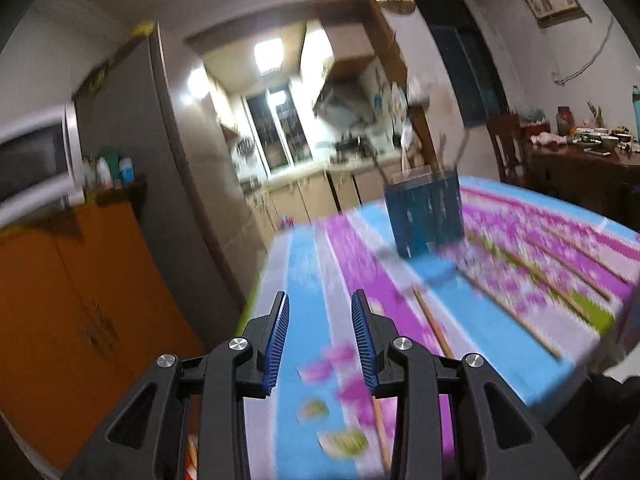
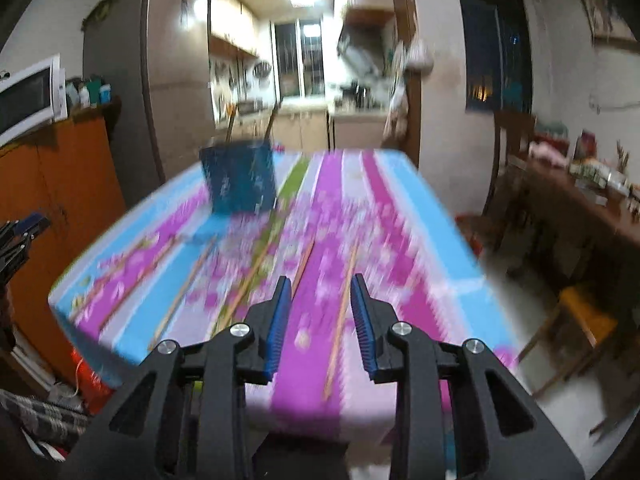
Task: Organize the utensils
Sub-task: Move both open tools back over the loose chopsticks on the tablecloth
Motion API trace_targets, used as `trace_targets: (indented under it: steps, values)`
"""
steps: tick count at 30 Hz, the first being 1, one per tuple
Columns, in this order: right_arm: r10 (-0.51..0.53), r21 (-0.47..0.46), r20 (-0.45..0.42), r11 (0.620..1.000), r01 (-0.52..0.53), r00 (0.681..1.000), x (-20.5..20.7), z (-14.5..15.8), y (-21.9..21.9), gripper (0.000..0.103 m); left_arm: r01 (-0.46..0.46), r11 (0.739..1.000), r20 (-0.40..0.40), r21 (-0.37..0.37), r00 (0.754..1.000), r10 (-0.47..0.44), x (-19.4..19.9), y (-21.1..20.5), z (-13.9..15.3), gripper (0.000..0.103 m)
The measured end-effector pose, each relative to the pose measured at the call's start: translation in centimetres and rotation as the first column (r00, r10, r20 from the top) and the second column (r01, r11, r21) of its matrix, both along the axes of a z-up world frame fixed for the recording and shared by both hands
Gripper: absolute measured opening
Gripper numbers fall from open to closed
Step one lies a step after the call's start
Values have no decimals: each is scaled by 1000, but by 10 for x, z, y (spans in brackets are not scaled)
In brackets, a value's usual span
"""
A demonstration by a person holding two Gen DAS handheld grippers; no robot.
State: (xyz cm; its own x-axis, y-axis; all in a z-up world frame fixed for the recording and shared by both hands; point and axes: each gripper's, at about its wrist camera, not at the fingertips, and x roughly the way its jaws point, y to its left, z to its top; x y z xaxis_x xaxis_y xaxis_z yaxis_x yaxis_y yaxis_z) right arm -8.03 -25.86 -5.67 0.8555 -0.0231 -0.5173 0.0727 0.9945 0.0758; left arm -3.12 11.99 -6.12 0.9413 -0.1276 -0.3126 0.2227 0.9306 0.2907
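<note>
Orange cabinet (image 1: 60,300) bearing a microwave (image 2: 28,98); grey fridge (image 2: 160,80) beside it.

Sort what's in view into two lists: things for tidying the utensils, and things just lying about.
For the job:
- chopsticks lying loose on the tablecloth
- blue utensil holder
- left gripper, open
- right gripper, open

Just lying about:
- microwave
- fridge
- bottles
- cluttered side table
</note>
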Motion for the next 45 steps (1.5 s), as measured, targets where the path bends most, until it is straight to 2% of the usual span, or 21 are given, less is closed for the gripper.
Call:
trace_targets:
  steps: [2,5,9,12,17,20,24,30,36,43,45]
  values:
    - [10,-13,-35,1000,-10,999,-2,-25,16,29,5,999,-65,-44,998,-8,-7,4,-20,34]
    - [37,-30,-57,999,-39,998,-5,-47,33,29,5,997,-131,-73,991,-14,-19,2,-49,34]
    - [94,-110,-59,989,-100,994,-8,-67,63,29,27,998,-141,-49,989,-33,-39,-14,-73,34]
    - [139,-132,-64,980,-146,988,-9,-76,80,29,66,997,-152,-50,986,-73,-45,-33,-76,34]
    - [172,-161,-29,971,-174,985,-9,-79,97,29,95,995,-154,21,984,-91,-49,-62,-93,34]
    - [178,-159,-15,971,-178,984,-6,-79,104,29,96,995,-201,-26,975,-99,-47,-63,-99,34]
    - [166,-165,-10,972,-165,986,-3,-79,109,29,90,994,-190,-60,977,-100,-47,-61,-99,34]
    - [115,-162,-19,980,-116,993,9,-83,112,29,72,996,-154,-56,985,-79,-38,-69,-99,34]
    - [45,-153,-9,987,-46,999,20,-90,112,28,71,996,-170,-56,982,-79,-27,-75,-109,34]
    - [19,-146,13,989,-16,1000,21,-93,117,14,64,992,-144,-109,986,-79,-25,-72,-114,34]
    - [11,-132,17,991,-9,1000,21,-93,116,13,63,988,-146,-142,986,-84,-25,-68,-115,34]
